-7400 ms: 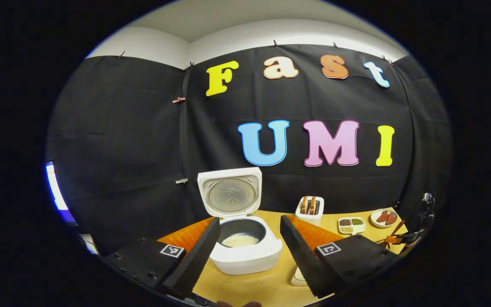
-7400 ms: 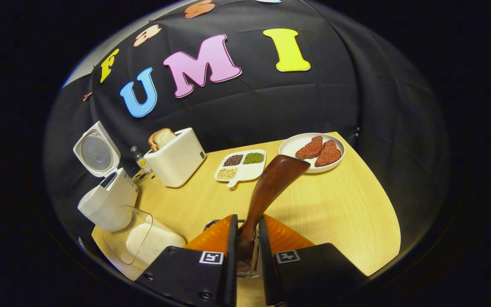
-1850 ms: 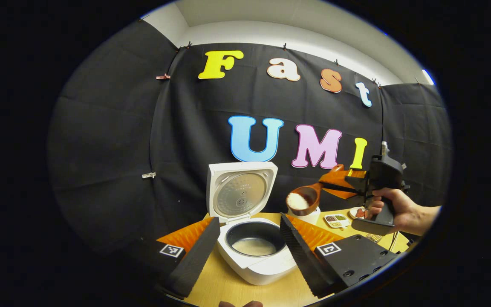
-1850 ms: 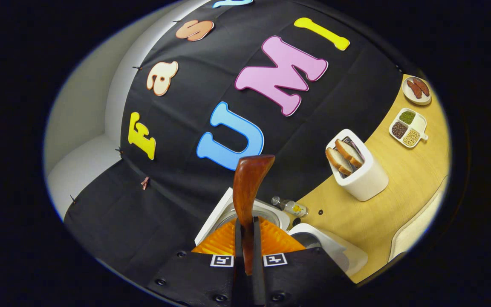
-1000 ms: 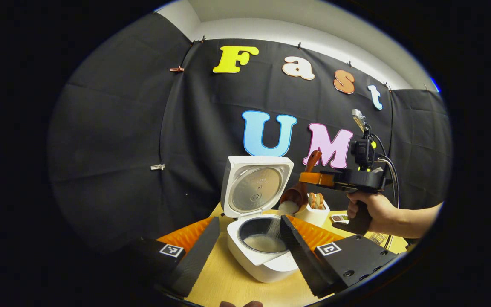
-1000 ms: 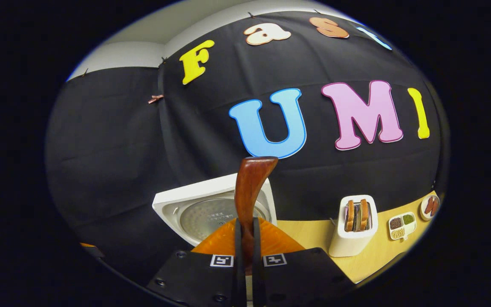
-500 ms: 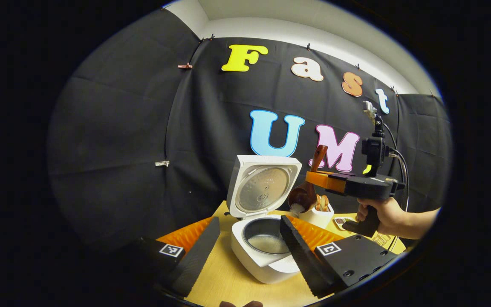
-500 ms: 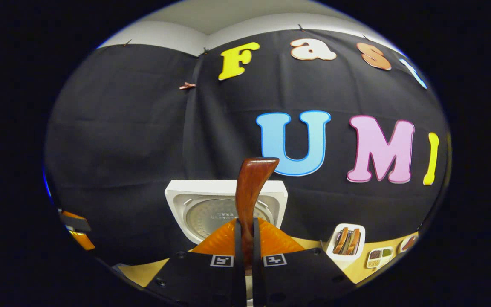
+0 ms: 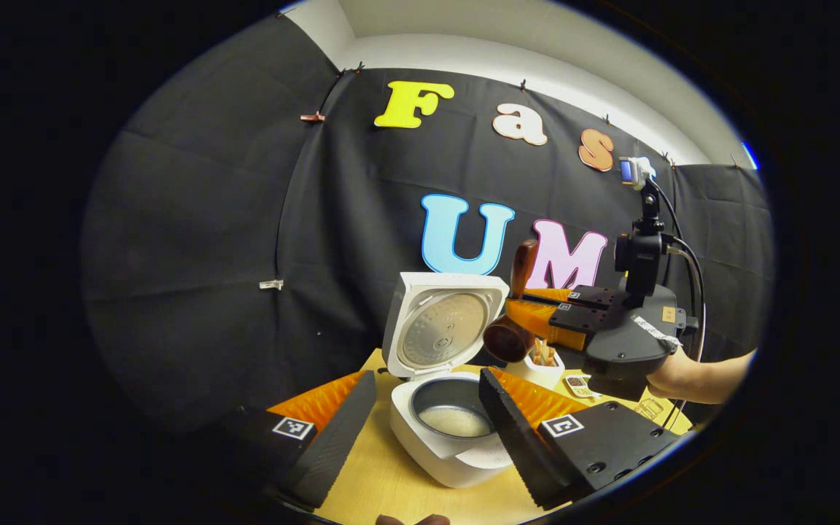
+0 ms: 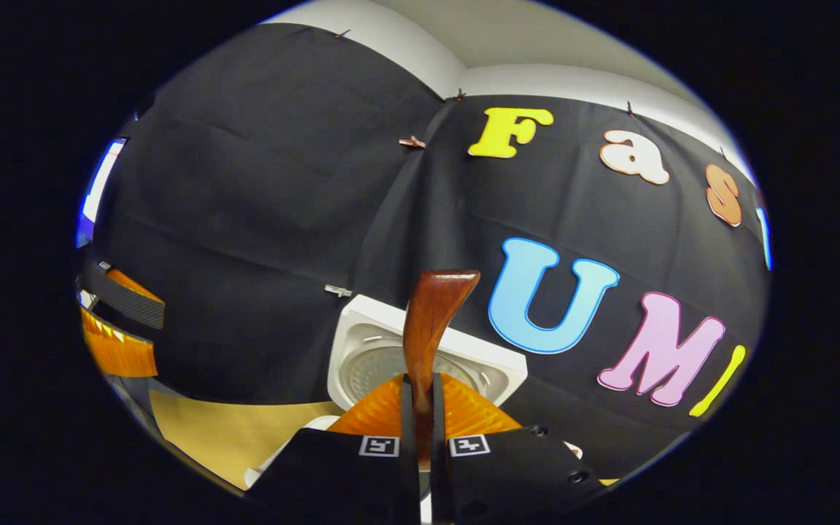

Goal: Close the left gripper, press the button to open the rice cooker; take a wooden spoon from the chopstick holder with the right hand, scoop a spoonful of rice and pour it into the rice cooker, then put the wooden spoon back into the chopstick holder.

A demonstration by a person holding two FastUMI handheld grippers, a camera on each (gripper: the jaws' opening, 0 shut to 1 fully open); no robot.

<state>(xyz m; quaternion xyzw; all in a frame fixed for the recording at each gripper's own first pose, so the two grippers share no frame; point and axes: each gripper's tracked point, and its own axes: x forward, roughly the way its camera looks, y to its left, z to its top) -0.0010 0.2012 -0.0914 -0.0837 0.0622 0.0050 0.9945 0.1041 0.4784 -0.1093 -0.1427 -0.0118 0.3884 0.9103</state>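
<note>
The wooden table [image 9: 383, 481] carries the white rice cooker [image 9: 449, 452] at its middle, lid [image 9: 443, 326] standing upright and wide open, dark inner pot showing a pale layer of rice [image 9: 456, 421] at the bottom. Behind it, a white toaster [image 9: 544, 368] with bread slices peeks past the right gripper.

Above the pot's right rim hangs the wooden spoon [image 9: 509, 337], dark glossy brown, its bowl turned so we see the rounded back and no rice in it. Half a second ago grains were spilling from it; now the bowl has rolled over and risen a little, and the right gripper has swung round to face more toward the left gripper's camera.

That right gripper [image 9: 537, 310] has both fingers clamped tight on the spoon's handle; in the right gripper view the handle [image 10: 431, 328] rises straight up out of the pinched fingers [image 10: 407, 423], in front of the cooker lid. A hand [image 9: 671, 372] with a bare forearm grips it from the right, held level.

The left gripper [image 9: 424, 408] sits low and wide apart, holding nothing, framing the cooker.
</note>
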